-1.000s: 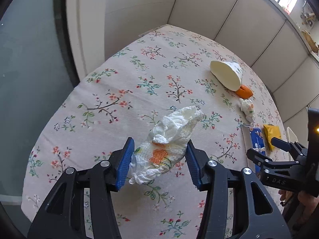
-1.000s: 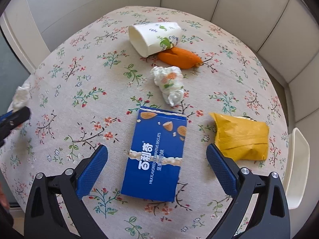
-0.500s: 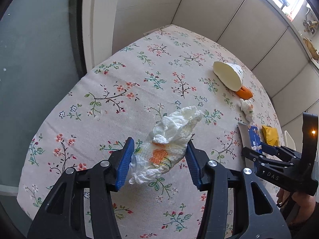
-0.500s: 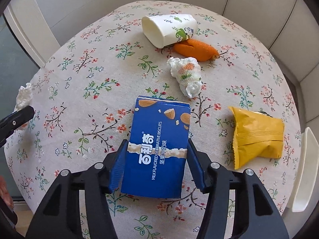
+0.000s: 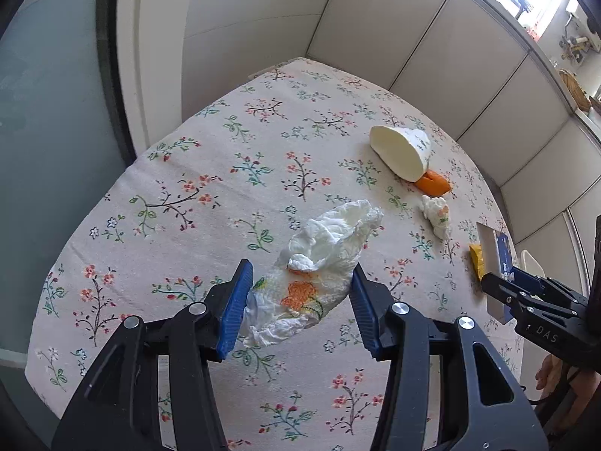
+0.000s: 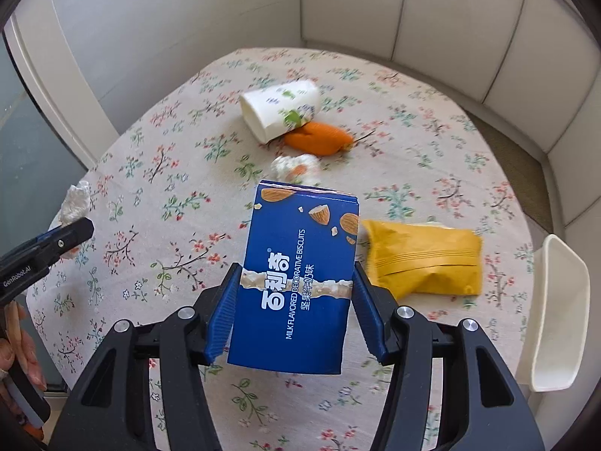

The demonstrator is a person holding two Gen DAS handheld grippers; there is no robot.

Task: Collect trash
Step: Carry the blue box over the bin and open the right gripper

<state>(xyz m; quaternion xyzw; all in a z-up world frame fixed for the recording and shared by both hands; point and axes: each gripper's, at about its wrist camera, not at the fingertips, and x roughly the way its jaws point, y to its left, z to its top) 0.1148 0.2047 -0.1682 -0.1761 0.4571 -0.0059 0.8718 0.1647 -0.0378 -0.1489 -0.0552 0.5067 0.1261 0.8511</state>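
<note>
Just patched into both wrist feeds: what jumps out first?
The blue biscuit box fills the middle of the right wrist view, clamped in the right gripper and lifted off the floral tablecloth. The left gripper likewise holds a crumpled tissue. A tipped paper cup, an orange pouch and a yellow packet remain on the table.
</note>
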